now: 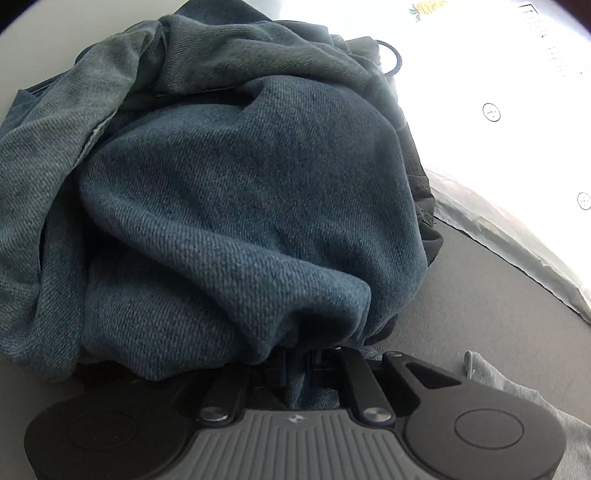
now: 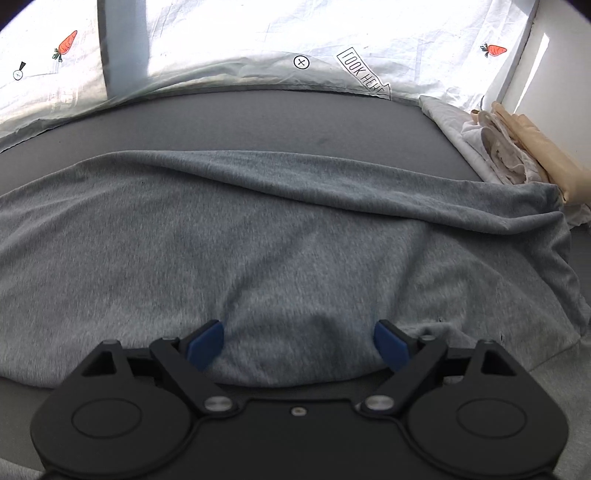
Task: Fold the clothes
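Note:
In the left wrist view a crumpled blue denim-like garment (image 1: pixel 236 192) fills most of the frame and drapes over my left gripper (image 1: pixel 295 363). Its fingers are close together with the blue cloth pinched between them; the tips are hidden under the fabric. In the right wrist view a light grey garment (image 2: pixel 280 240) lies spread on the dark grey surface (image 2: pixel 295 118) with a fold ridge across its far side. My right gripper (image 2: pixel 297 341) is open, its blue pads (image 2: pixel 205 343) resting on the near edge of the grey garment.
A white printed sheet with carrots (image 2: pixel 332 33) lies beyond the grey surface. A pile of white and beige clothes (image 2: pixel 517 147) sits at the far right. A bit of grey cloth (image 1: pixel 517 387) shows at the left view's lower right.

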### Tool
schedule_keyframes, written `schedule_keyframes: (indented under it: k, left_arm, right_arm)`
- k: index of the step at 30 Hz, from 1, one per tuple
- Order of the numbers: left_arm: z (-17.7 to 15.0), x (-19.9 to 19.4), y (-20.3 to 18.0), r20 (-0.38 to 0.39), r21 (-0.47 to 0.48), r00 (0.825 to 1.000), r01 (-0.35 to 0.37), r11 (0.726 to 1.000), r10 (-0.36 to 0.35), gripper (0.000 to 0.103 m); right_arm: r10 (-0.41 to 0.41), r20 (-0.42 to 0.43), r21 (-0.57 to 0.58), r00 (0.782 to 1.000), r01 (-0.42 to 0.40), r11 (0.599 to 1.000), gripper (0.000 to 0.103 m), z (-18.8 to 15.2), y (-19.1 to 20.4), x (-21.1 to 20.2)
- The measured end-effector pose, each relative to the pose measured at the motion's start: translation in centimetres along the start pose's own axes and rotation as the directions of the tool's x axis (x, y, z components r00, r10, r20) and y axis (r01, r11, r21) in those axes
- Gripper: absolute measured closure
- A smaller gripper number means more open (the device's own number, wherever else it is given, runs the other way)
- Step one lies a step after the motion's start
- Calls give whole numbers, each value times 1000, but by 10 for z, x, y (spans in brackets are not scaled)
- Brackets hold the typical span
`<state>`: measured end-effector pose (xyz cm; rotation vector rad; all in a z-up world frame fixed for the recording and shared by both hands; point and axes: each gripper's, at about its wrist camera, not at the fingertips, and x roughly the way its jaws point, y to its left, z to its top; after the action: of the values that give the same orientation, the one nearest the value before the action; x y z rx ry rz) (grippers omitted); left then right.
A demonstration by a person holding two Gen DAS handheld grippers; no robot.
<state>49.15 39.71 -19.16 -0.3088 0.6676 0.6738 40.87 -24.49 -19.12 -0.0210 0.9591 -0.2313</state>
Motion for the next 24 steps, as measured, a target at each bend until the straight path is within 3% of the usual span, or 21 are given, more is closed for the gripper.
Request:
schedule_keyframes:
  k: [4, 7, 9, 11, 14, 18, 19, 21, 24]
  left_arm:
    - [22, 20, 16, -4, 27, 999, 45, 999, -44, 91]
    - [1, 8, -3, 38, 190, 999, 6, 982, -13, 90]
    - [-11, -2, -10, 23, 230, 999, 28, 973, -34, 85]
    - [-20, -14, -6, -31, 161, 996, 88, 983, -84, 68]
    - [-32, -30, 2, -96, 43, 983, 161, 986, -156, 53]
    - [-52, -47, -3, -174, 3, 953, 254, 967, -250, 49]
    - [-57, -50, -6, -185, 18, 946, 273, 962, -265, 48]
    - [-67, -57, -20, -177, 107, 950, 279, 954, -258, 40]
    - [-75, -63, -38, -176, 227, 954, 280, 933, -243, 39]
  right_arm:
    - [-8, -14, -15, 1000, 8, 1000, 14, 3, 11, -1]
    - [-6, -12, -41, 1000, 5, 999, 14, 4, 19, 0]
    - [2, -14, -47, 1000, -3, 999, 13, 6, 22, 1]
    - [15, -18, -53, 1000, -16, 998, 13, 9, 23, 2]
    - [26, -15, -67, 1000, -27, 997, 13, 10, 25, 2]
    - [47, -14, -48, 999, -48, 998, 13, 9, 22, 3]
    - [54, -15, -42, 998, -54, 998, 13, 8, 20, 3]
    - [65, -17, -33, 998, -66, 997, 13, 8, 18, 4]
    - [72, -13, -42, 997, -73, 996, 13, 6, 17, 3]
